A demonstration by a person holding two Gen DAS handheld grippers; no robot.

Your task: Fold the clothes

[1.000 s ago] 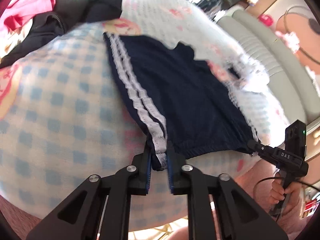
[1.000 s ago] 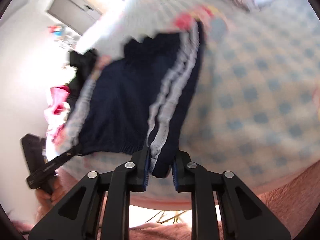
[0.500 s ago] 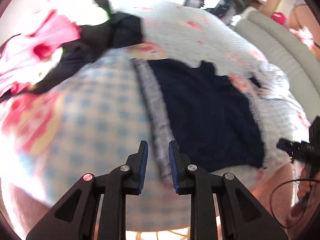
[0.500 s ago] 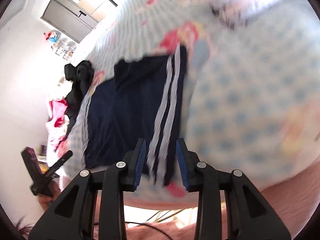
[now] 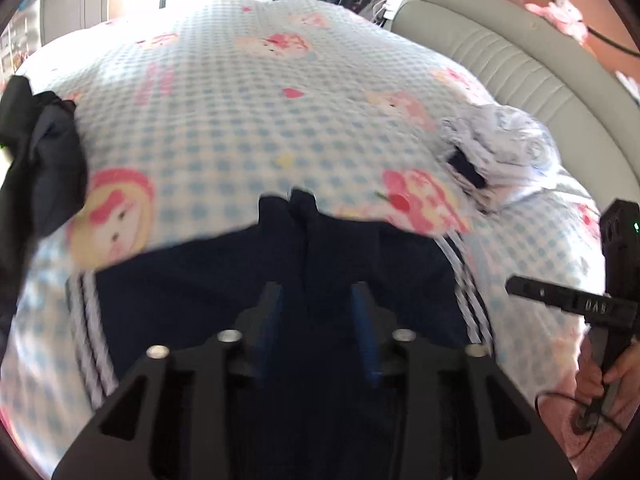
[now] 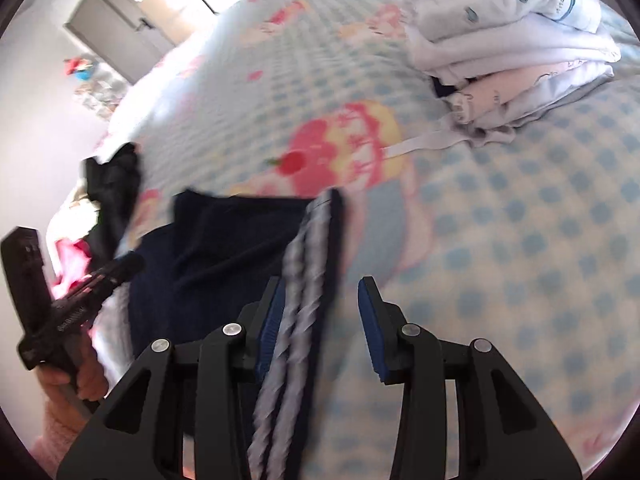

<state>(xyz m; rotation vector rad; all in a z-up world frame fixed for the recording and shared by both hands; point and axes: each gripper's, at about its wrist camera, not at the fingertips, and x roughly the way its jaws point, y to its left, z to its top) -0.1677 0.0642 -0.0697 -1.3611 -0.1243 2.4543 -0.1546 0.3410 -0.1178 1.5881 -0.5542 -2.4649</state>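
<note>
Left tool (image 5: pixel 316 312) agape over navy shorts (image 5: pixel 240 280); right tool (image 6: pixel 320 312) agape astride striped edge (image 6: pixel 304 280)

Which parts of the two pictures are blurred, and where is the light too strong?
Left wrist view: the navy shorts and the near checked bedsheet are smeared by motion; the far doorway is washed out white; the fisheye bends the headboard. Right wrist view: the white side stripes are streaked, the folded pale clothes stay fairly sharp, and the top edge is overexposed.
</note>
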